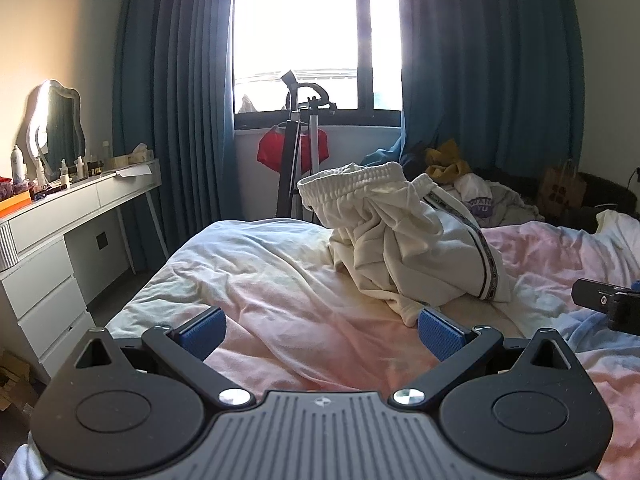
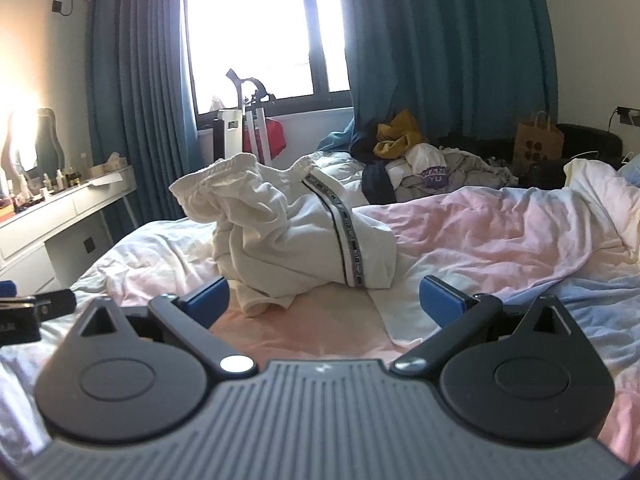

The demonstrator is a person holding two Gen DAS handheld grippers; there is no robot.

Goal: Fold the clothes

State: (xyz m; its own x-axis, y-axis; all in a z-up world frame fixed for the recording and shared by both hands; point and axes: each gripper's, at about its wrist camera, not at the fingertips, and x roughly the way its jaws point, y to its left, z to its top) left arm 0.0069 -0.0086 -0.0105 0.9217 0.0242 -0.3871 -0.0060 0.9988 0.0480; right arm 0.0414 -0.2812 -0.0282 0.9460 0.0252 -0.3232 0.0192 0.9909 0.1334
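A crumpled pair of white pants (image 1: pixel 404 236) with a black-and-white side stripe and an elastic waistband lies heaped on the bed; it also shows in the right wrist view (image 2: pixel 296 236). My left gripper (image 1: pixel 320 330) is open and empty, just short of the heap, its right pad near a white hem. My right gripper (image 2: pixel 324 300) is open and empty, with the heap's near edge between its blue pads. The right gripper's tip (image 1: pixel 604 304) shows at the right edge of the left wrist view. The left gripper's tip (image 2: pixel 36 308) shows at the left edge of the right wrist view.
The bed has a rumpled pink, white and pale blue duvet (image 1: pixel 280 280). A pile of other clothes (image 2: pixel 416 160) lies at the far side near blue curtains. A white dresser with bottles and a mirror (image 1: pixel 60 216) stands left. A stand with a red bag (image 1: pixel 300 152) is by the window.
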